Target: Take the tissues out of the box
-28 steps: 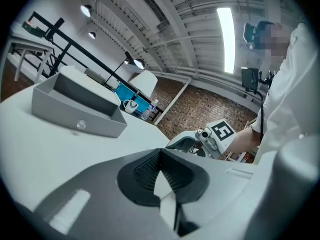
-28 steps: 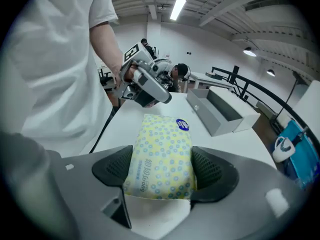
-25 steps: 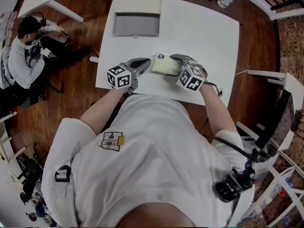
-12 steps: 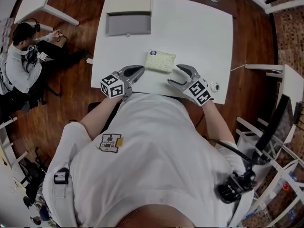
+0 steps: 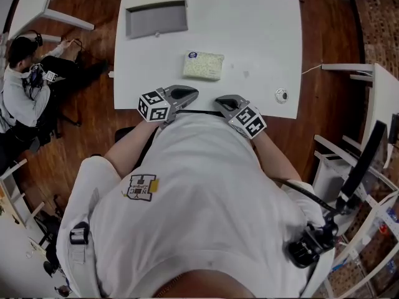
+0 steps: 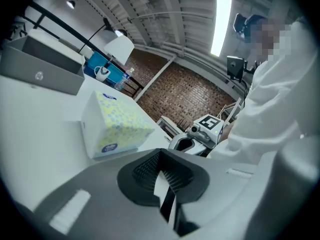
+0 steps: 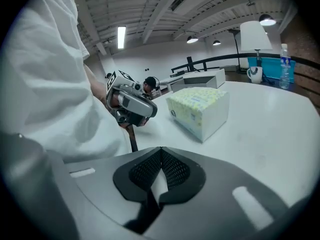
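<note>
Right gripper view shows the right gripper point(image 7: 160, 159) closing home, its black ribbed pads point(image 7: 176, 170) meeting tip to tip with nothing between them. The left gripper point(image 6: 161, 156) is likewise closed and empty. In the head view both units sit at the near edge of the table point(image 5: 262, 42), close to the person's torso. The tissue box point(image 5: 203, 65) lies flat at 12 o'clock from them, well apart from either. It is a rectangular carton, apparently thin card, with white sides, a pale speckled yellow-green top and a blue oval label on one end. No tissue shows above it, and its slot cannot be made out. Judgement: extraction has not begun. The next move calls for opened jaws and a reach toward 12 o'clock. One gripper would steady the light carton on the smooth white tabletop while the other pinches soft tissue at the top.
</note>
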